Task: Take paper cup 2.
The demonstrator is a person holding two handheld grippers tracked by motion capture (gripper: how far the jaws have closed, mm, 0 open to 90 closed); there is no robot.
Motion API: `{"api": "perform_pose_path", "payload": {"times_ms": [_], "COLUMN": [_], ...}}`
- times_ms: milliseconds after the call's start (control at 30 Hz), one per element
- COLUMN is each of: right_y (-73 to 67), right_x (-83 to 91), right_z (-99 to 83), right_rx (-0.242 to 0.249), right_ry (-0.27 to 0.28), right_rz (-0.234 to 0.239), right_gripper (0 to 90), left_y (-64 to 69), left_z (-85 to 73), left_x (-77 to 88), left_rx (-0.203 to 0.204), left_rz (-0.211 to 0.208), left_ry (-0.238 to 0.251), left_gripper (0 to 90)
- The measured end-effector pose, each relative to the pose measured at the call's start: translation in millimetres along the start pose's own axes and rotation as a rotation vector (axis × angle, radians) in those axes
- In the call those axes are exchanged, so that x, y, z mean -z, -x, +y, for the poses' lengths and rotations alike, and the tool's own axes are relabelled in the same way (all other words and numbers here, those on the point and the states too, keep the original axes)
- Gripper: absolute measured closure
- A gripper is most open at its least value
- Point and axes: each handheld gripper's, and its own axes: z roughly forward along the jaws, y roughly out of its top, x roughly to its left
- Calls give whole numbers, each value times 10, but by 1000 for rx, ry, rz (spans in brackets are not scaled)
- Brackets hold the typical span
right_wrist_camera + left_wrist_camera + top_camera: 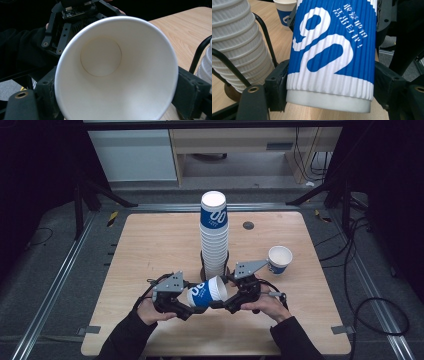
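Both forearms enter from below, dark-sleeved, angled inward. Left tongs [192, 306] point right, jaws clamped on the base end of a cup [207, 292]. Right tongs [224, 301] point left, facing them, jaws flanking the cup's rim.

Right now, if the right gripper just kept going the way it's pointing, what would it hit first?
The blue-and-white cup already between its jaws: the right gripper faces the cup's open mouth. Beyond the cup, the left gripper sits in that line, holding the cup's base end.
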Motion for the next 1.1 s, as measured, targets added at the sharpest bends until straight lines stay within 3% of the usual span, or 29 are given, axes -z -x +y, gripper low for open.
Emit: {"api": "perform_pose_path", "payload": {"times_ms": [233, 333, 467, 633, 733, 900, 1100], "right_y": [-13, -16, -19, -34, -59, -79, -94], "right_x": [69, 108, 129, 37, -55, -155, -207], "right_z": [24, 45, 66, 66, 55, 42, 23], "right_rx": [18, 38, 54, 75, 85, 93, 101], "right_ry": [15, -10, -51, -138, -188, -222, -255], "right_rz": [-21, -52, -104, -143, -137, -116, -109], "right_gripper": [158, 157, 155, 154, 153, 151, 150], "left_y": [-13, -29, -59, -55, -34, 11, -17], "left_z": [8, 7, -8, -32, -40, -79, -114], "left_x": [52, 79, 92, 29, -26, -159, -192], "left_rx": [15, 24, 16, 1, -22, -55, -43], "left_rz": [24, 37, 74, 72, 61, 26, 25], "left_ry": [17, 10, -41, -117, -162, -235, -247], "left_gripper": [191, 163, 132, 110, 109, 128, 254]}}
